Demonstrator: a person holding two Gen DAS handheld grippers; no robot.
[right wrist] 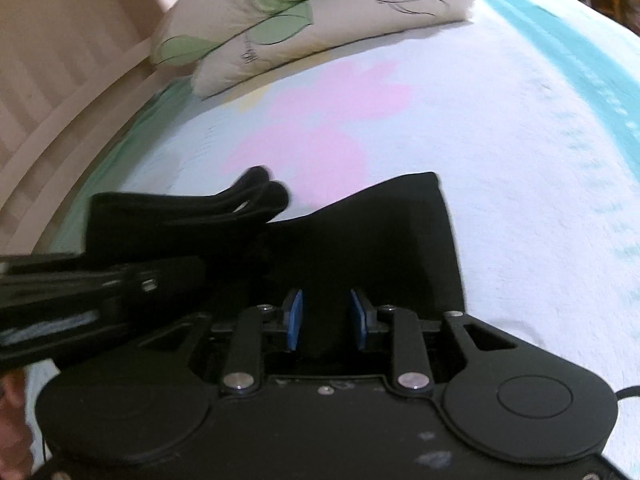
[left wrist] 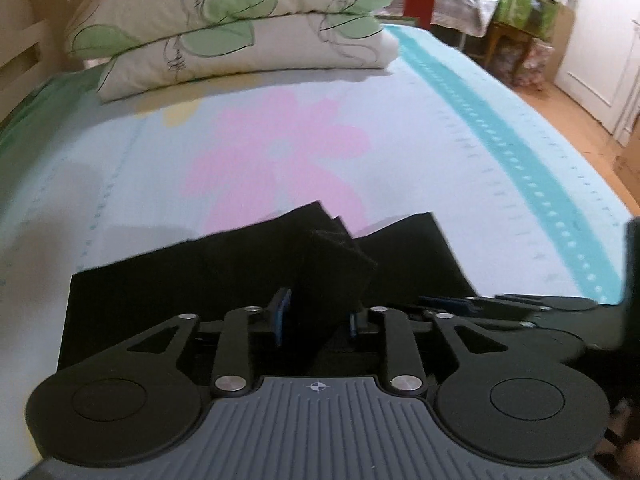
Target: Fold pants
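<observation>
Black pants [left wrist: 168, 280] lie on the bed, partly folded. In the left wrist view a bunched fold of the black fabric [left wrist: 332, 276] stands up between the blue pads of my left gripper [left wrist: 318, 316], which is shut on it. In the right wrist view the pants [right wrist: 380, 240] spread under my right gripper [right wrist: 326, 316]; its blue pads [right wrist: 294, 316] stand apart with black cloth between and below them, and I cannot tell if they grip it. The left gripper [right wrist: 80, 280] shows at the left there, blurred.
The bed sheet [left wrist: 400, 152] is light blue with a pink flower and a teal stripe [left wrist: 500, 136]. Two stacked leaf-print pillows [left wrist: 240, 32] lie at the head. A wooden rail [right wrist: 60, 100] runs along the left. The floor and a door [left wrist: 592, 60] are to the right.
</observation>
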